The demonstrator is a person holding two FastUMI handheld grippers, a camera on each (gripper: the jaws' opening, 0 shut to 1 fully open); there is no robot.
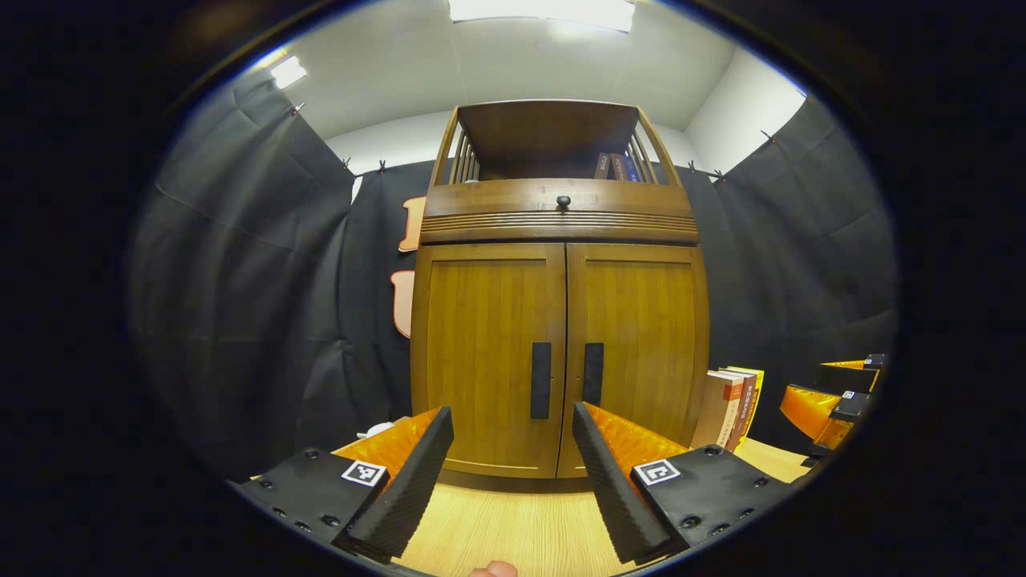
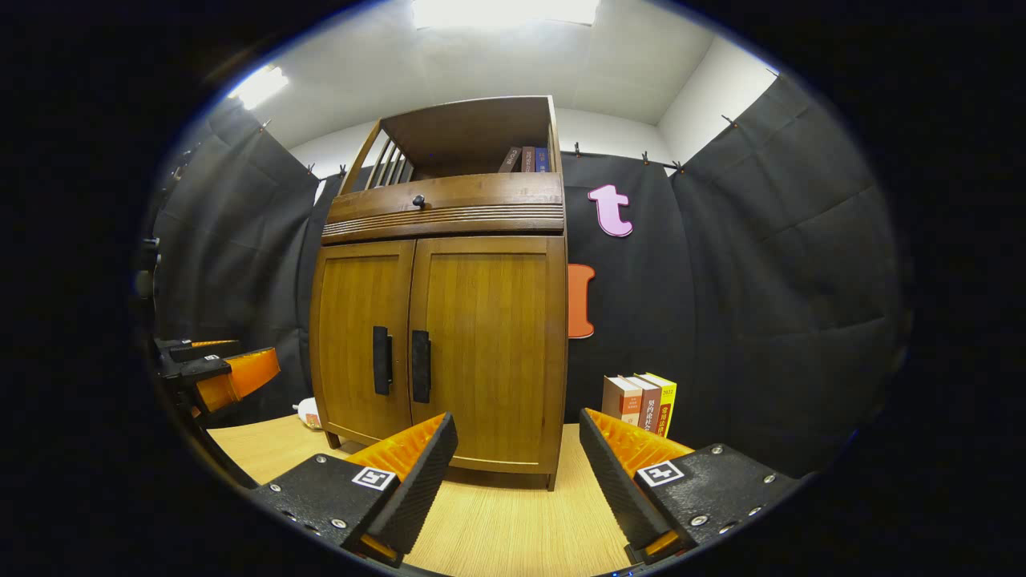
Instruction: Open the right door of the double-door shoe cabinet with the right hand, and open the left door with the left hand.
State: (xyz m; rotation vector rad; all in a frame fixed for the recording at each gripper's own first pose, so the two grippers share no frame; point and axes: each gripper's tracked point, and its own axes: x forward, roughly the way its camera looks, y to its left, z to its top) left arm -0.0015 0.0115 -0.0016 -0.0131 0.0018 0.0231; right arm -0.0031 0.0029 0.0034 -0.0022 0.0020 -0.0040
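Note:
The brown wooden shoe cabinet (image 1: 561, 320) stands on the table right in front of the left gripper view, both doors closed. Its left door (image 1: 481, 353) and right door (image 1: 641, 344) each carry a dark vertical handle (image 1: 541, 381) (image 1: 593, 374) by the centre seam. My left gripper (image 1: 511, 413) is open, a short way in front of the doors and touching nothing. In the right gripper view the cabinet (image 2: 449, 336) sits left of centre, with both handles (image 2: 381, 360) (image 2: 421, 366) visible. My right gripper (image 2: 518, 418) is open and empty, off the right door (image 2: 489, 353).
A drawer with a round knob (image 1: 563, 201) and an open shelf holding books (image 1: 617, 167) top the cabinet. More books (image 2: 641, 405) stand upright to its right, and a small white object (image 2: 307, 413) lies to its left. The light wooden table (image 1: 513, 529) runs toward me.

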